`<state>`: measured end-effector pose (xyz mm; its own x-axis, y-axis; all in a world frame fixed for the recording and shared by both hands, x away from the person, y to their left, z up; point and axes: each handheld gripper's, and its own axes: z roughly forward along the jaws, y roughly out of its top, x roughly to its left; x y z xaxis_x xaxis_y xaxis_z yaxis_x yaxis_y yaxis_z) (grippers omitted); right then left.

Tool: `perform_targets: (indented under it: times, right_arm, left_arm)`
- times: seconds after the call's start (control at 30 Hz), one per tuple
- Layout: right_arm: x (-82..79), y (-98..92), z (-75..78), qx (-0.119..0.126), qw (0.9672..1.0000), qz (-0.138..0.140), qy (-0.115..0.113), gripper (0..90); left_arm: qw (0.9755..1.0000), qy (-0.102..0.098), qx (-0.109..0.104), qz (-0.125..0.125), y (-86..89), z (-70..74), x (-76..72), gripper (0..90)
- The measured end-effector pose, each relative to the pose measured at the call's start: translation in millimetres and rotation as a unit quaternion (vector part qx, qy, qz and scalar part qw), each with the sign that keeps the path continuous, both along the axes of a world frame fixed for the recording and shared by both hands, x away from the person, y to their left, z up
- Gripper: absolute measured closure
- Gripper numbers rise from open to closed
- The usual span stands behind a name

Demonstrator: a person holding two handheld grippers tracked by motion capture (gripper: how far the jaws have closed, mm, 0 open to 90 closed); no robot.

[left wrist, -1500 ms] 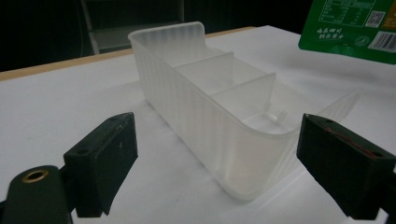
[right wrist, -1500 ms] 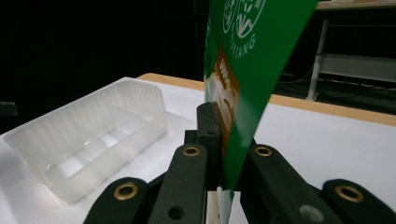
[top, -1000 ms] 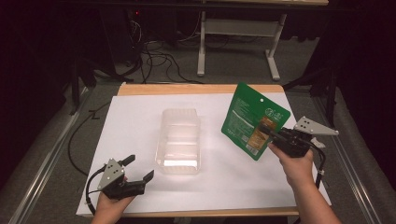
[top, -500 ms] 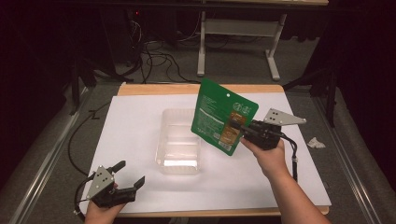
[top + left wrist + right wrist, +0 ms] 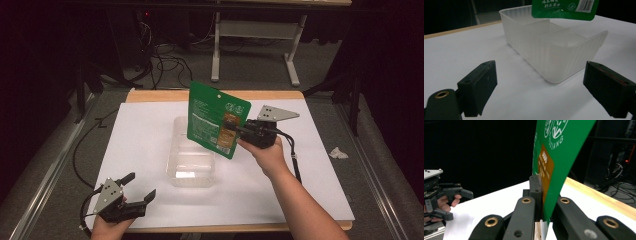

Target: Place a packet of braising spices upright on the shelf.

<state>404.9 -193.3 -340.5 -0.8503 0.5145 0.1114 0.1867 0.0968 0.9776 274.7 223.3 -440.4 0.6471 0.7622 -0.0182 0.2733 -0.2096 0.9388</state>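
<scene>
Right gripper (image 5: pixel 239 131) jaws clenched on green pouch (image 5: pixel 217 120) — pouch held upright above clear container (image 5: pixel 192 155), mid-counter. Left gripper (image 5: pixel 137 192) jaws released, idle at near left. Align pouch with compartment, lower bottom edge first — release only once seated.

Green pouch (image 5: pixel 216 120): flat foil snack bag, white print, orange label patch near its right edge, hang hole at top, barcode on a lower corner. Held upright in the air, slightly tilted, pinched at its right edge, over the far end of the tray (image 5: pixel 192 172). Tray: clear ribbed plastic, rectangular, three compartments, empty, upright on the white sheet, long axis running away from the person.
</scene>
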Motion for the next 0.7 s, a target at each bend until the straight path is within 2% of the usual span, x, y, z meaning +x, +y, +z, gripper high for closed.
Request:
perform_targets:
  times: [0.33,0.6,0.7]
  right_arm:
    - [20.6,27.0,-6.3,-0.007,0.9998,0.02,0.005,90.0]
    - [34.2,35.0,-12.8,-0.025,0.9995,0.016,0.013,90.0]
    - [37.8,37.3,-15.9,-0.021,0.9994,0.016,0.02,90.0]
  left_arm:
    - [1.0,0.002,-0.005,0.002,1.9,0.1,0.2,12.6]
    - [1.0,0.001,-0.004,0.0,0.1,0.9,0.0,12.7]
    - [1.0,0.002,-0.004,0.0,-0.1,0.6,0.4,12.7]
